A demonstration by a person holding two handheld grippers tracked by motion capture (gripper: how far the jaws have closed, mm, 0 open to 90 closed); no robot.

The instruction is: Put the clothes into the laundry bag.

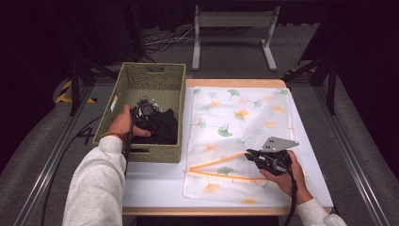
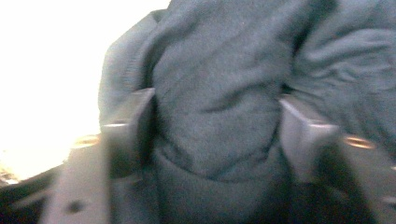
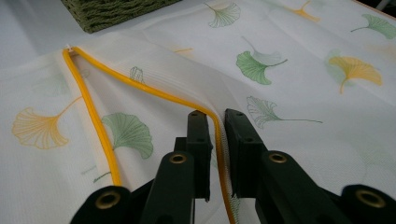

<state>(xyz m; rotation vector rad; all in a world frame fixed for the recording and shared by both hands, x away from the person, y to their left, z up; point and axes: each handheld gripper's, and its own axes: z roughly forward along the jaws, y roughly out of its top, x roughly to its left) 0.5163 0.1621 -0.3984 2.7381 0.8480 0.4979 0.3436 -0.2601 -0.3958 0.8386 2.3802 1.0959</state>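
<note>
Two grippers are seen at a white-topped table with a wood edge (image 1: pixel 155 183). A white mesh laundry bag printed with green and orange ginkgo leaves (image 1: pixel 237 136) is laid flat on the right half of the table, its orange-trimmed zipper opening (image 1: pixel 221 168) spread in a narrow V near the front edge. The right gripper (image 1: pixel 249 153), held in the right hand (image 1: pixel 282 172), is set at the upper edge of that opening. In the right gripper view, its jaws are closed on the orange trim (image 3: pixel 217 140), with the mesh fabric pinched between them.

A dark grey, soft knitted garment (image 1: pixel 162 126) is bunched inside an olive-green woven rectangular basket (image 1: pixel 150 77) at the left of the table, just beside the bag. The left gripper (image 1: pixel 143 113), held in the left hand (image 1: pixel 123 121), is lowered into the basket onto the garment. In the left gripper view, the jaws are spread wide with a fold of dark cloth (image 2: pixel 215 116) bulging between them; whether the fabric is pressed by either jaw cannot be told, as the frame is blurred.

White sleeves are worn on both forearms. A small pale label (image 1: pixel 113 103) is fixed on the basket's left wall; its writing cannot be read. No brand text is legible anywhere.
</note>
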